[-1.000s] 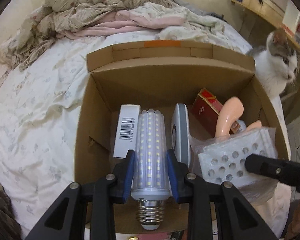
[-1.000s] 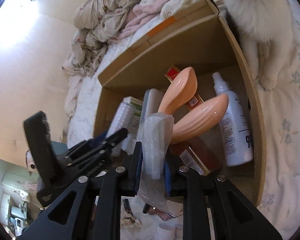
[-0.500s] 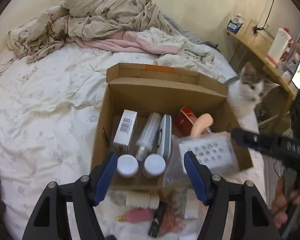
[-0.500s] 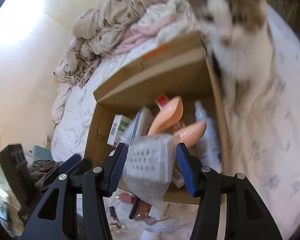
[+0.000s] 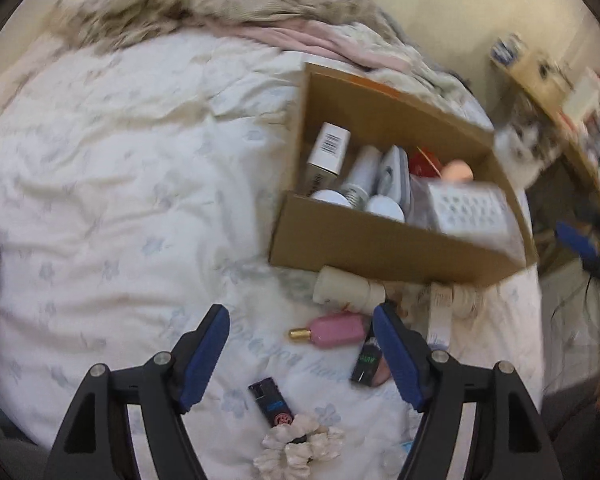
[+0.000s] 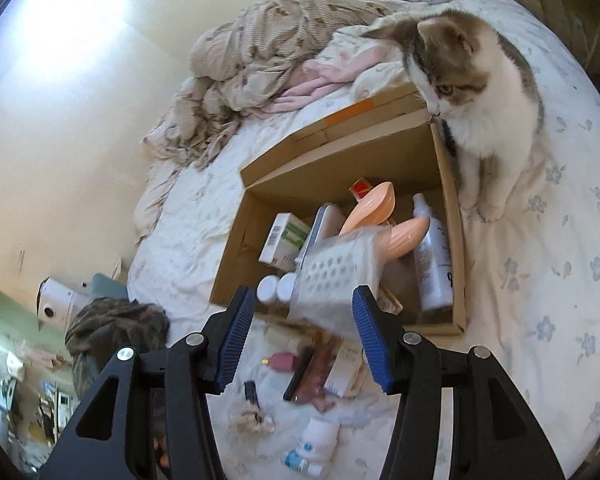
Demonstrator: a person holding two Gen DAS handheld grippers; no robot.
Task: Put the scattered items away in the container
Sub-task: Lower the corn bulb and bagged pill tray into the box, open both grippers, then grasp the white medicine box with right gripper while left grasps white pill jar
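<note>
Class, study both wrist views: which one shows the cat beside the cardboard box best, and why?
The right wrist view. There the cat sits sharp and whole on the bedsheet at the cardboard box corner, looking in. The left wrist view catches only a blurred patch of fur beyond the box.

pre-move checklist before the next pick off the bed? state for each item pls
1. Left gripper empty, jaws just opened: ok.
2. Right gripper empty; perforated tray in plastic bag released: ok.
3. Bagged tray fully inside the cardboard box: not ok, it sticks up over the near wall.
4. Next target free: pink bottle lies alone on the bed sheet, between the left gripper's fingers in view: ok.
5. Cat clear of the box: not ok, it sits at the far corner, looking in.
6. Room left in box: cannot tell.
</note>
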